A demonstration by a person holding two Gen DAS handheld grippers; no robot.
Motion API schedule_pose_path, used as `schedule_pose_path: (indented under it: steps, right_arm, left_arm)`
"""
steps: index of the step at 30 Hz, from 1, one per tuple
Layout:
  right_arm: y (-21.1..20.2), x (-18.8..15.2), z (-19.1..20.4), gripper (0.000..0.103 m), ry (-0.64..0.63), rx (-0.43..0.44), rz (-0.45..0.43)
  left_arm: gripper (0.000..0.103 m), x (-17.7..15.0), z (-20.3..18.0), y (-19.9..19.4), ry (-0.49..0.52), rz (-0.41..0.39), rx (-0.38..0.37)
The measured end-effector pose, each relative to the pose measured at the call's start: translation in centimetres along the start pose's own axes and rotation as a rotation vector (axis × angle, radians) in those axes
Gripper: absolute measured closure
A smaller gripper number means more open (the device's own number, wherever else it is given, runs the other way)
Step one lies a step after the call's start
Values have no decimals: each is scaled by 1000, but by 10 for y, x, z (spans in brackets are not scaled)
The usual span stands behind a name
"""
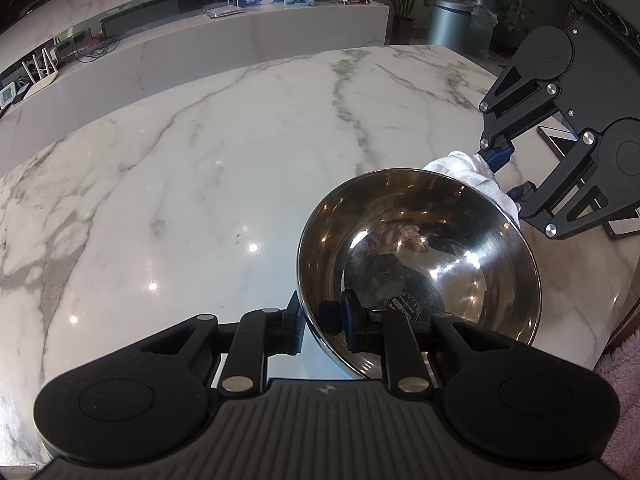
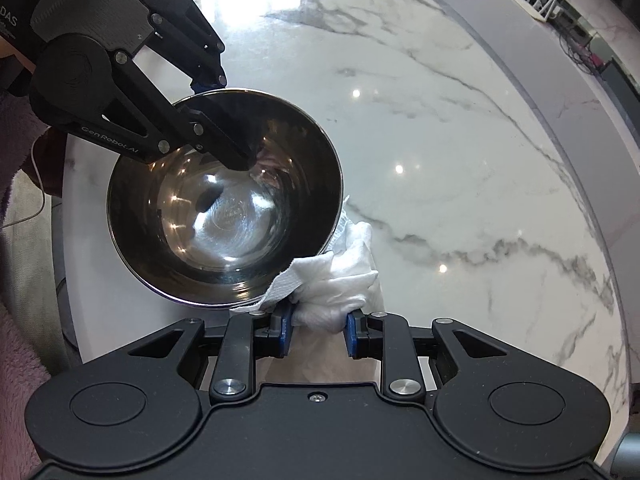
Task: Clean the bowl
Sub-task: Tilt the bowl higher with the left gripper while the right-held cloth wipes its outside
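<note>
A shiny steel bowl (image 1: 420, 256) is held tilted above the marble table (image 1: 200, 160). My left gripper (image 1: 324, 324) is shut on the bowl's near rim, one finger outside and one inside. My right gripper (image 1: 508, 172) is shut on a crumpled white cloth (image 1: 468, 168) just past the bowl's far rim. In the right wrist view the bowl (image 2: 224, 200) faces the camera, its inside empty and streaky. The white cloth (image 2: 336, 276) sits against the bowl's lower right outer rim, pinched in my right gripper (image 2: 318, 330). The left gripper (image 2: 224, 120) grips the bowl's upper left rim.
A long white counter (image 1: 240, 32) with a router and picture cards runs behind the table. A grey bin (image 1: 450, 20) and potted plants stand at the back right. Pink fleece (image 1: 620, 380) shows at the right edge.
</note>
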State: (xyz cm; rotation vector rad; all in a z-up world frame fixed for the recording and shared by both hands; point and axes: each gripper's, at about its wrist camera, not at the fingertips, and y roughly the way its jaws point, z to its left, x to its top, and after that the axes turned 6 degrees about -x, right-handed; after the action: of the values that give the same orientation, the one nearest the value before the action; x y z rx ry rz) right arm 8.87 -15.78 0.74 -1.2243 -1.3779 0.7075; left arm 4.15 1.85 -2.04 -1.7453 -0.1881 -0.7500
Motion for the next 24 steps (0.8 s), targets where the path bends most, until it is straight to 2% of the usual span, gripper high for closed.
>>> schedule_pose_path:
  steps: [8,20,24]
  right_arm:
    - [-15,6,-5,79,-29,-18,-10]
    - [9,4,1,79,-17,17,20]
    - [15,2,4,79,-14,30,20]
  left_arm:
    - [86,0,-1,0,2,1,-1]
    - [85,-1,-1,1,4,0,0]
    - [85,-1,2,1,-27,6,-10]
